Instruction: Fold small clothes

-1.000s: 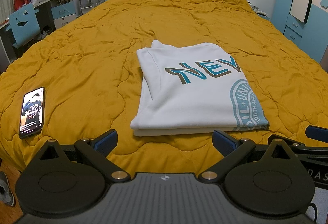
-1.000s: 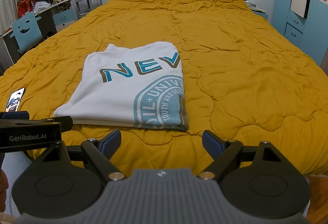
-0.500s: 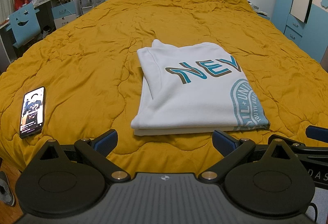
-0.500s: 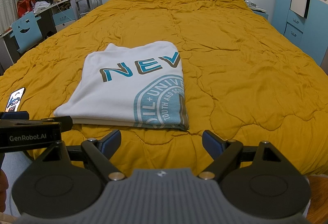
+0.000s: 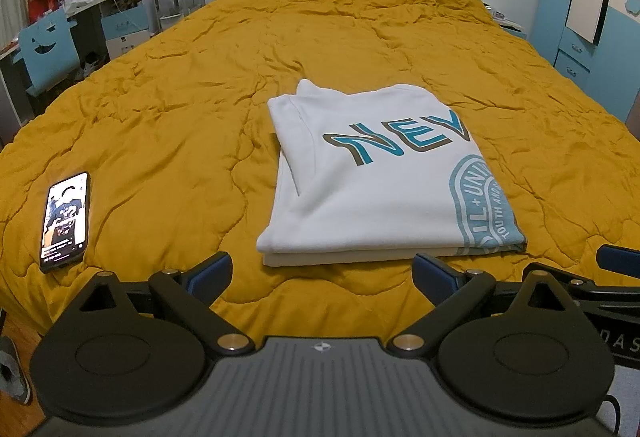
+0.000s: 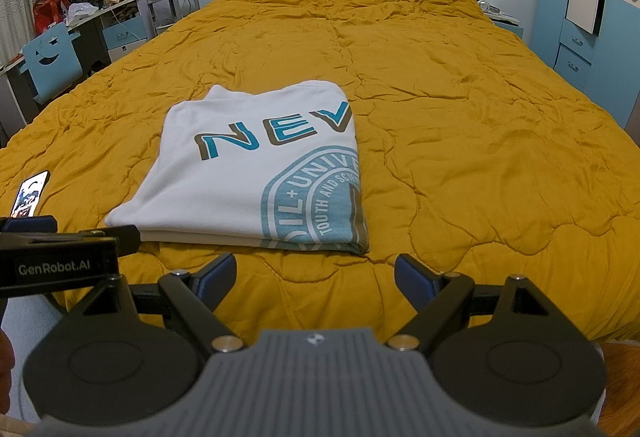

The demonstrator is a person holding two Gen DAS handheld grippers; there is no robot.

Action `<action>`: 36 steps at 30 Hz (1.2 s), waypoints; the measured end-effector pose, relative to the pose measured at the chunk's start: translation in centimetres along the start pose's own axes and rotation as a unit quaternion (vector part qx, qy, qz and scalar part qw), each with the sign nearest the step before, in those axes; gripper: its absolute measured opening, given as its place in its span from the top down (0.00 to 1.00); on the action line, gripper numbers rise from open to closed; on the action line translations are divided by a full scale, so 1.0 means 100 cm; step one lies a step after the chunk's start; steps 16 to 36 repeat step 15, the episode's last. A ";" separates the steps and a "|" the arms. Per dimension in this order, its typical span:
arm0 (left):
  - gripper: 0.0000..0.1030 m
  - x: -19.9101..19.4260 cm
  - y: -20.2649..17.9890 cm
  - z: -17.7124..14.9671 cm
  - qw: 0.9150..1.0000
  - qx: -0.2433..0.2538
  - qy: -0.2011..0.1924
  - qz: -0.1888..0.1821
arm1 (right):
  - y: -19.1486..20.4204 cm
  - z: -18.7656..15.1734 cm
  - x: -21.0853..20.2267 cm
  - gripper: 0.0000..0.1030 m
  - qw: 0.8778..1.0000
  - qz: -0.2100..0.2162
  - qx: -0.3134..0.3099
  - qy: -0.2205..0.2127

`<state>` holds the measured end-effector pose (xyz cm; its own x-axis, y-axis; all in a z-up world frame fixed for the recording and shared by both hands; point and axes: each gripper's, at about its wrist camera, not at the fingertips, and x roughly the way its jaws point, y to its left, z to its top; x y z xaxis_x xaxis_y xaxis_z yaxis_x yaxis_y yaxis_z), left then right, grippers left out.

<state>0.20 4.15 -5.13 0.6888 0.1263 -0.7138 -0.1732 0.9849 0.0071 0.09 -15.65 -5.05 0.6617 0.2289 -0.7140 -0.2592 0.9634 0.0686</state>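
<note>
We see folded white shirt (image 5: 372,193) reading "NEV", seal "UNIVE… YOUTH AND SCIE…". Our left gripper (image 5: 322,271), labelled "GenRobot.AI", and right gripper (image 6: 316,273): jaws spread, empty.

A folded white T-shirt (image 6: 256,173) with blue "NEV" lettering and a round teal emblem lay flat on the mustard quilt (image 6: 460,109). The right gripper (image 6: 316,273) hung just short of the shirt's near edge, jaws spread wide and empty. The left gripper (image 6: 60,257) showed at the left edge, with a phone (image 6: 30,193) lying beyond it.
</note>
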 end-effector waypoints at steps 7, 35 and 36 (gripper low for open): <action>0.00 -0.003 0.001 0.002 1.000 0.000 -0.003 0.004 | 0.000 0.000 0.000 0.20 1.000 0.000 0.000 0.000; 0.00 -0.004 -0.001 0.003 1.000 0.003 -0.006 0.004 | 0.000 0.000 0.000 0.20 1.000 0.000 0.000 0.000; 0.00 -0.004 -0.001 0.003 1.000 0.003 -0.006 0.004 | 0.000 0.000 0.000 0.20 1.000 0.000 0.000 0.000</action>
